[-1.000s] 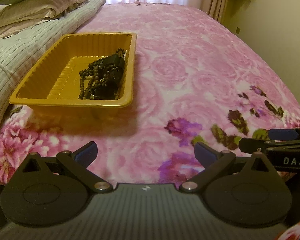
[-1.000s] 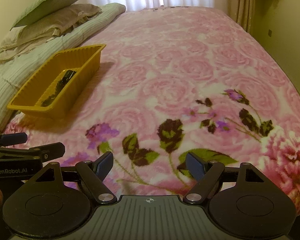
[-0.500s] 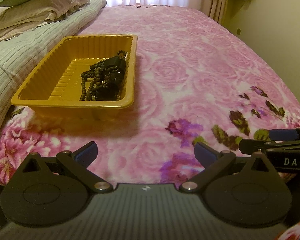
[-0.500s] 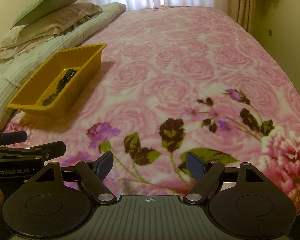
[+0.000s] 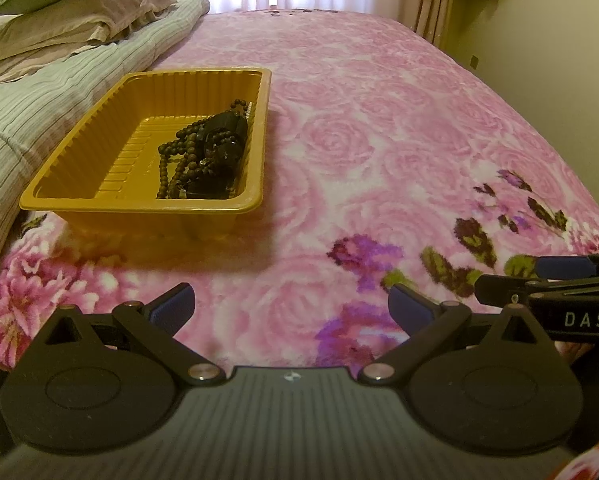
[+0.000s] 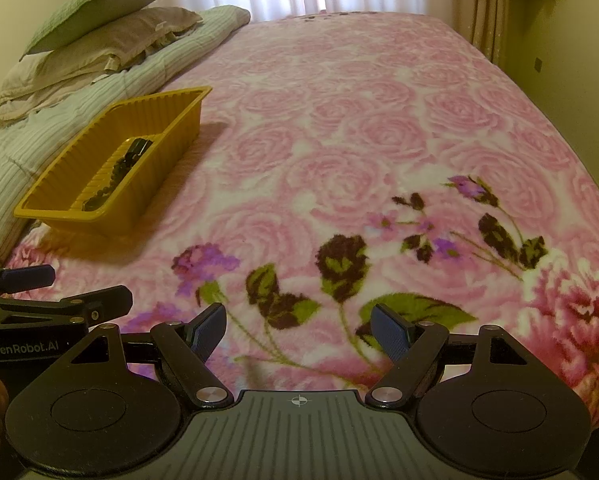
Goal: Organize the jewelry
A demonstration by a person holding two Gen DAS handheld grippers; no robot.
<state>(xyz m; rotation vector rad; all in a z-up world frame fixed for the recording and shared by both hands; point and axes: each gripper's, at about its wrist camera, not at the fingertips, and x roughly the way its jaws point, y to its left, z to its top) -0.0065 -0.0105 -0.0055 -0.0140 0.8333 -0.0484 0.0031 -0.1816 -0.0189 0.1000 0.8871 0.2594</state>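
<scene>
Plush pink fleece printed with roses and dark-leaved flowers covers the bed (image 5: 379, 120), with ribbed striped bedding and soft pillows (image 6: 99, 36) heaped along its left side. On the fleece rests a rectangular yellow plastic tray (image 5: 79, 200) with fluted walls and a ridged floor. Inside it, against the right wall, lies a tangle of small dark round beads (image 5: 179, 152) strung in loops around a glossy black lump (image 5: 223, 148). Near the bed's front edge the left claw (image 5: 291, 306) hovers with its blue ribbed pads spread wide, gripping nothing. The right claw (image 6: 299, 330) hangs just beside it, likewise spread and gripping nothing.
</scene>
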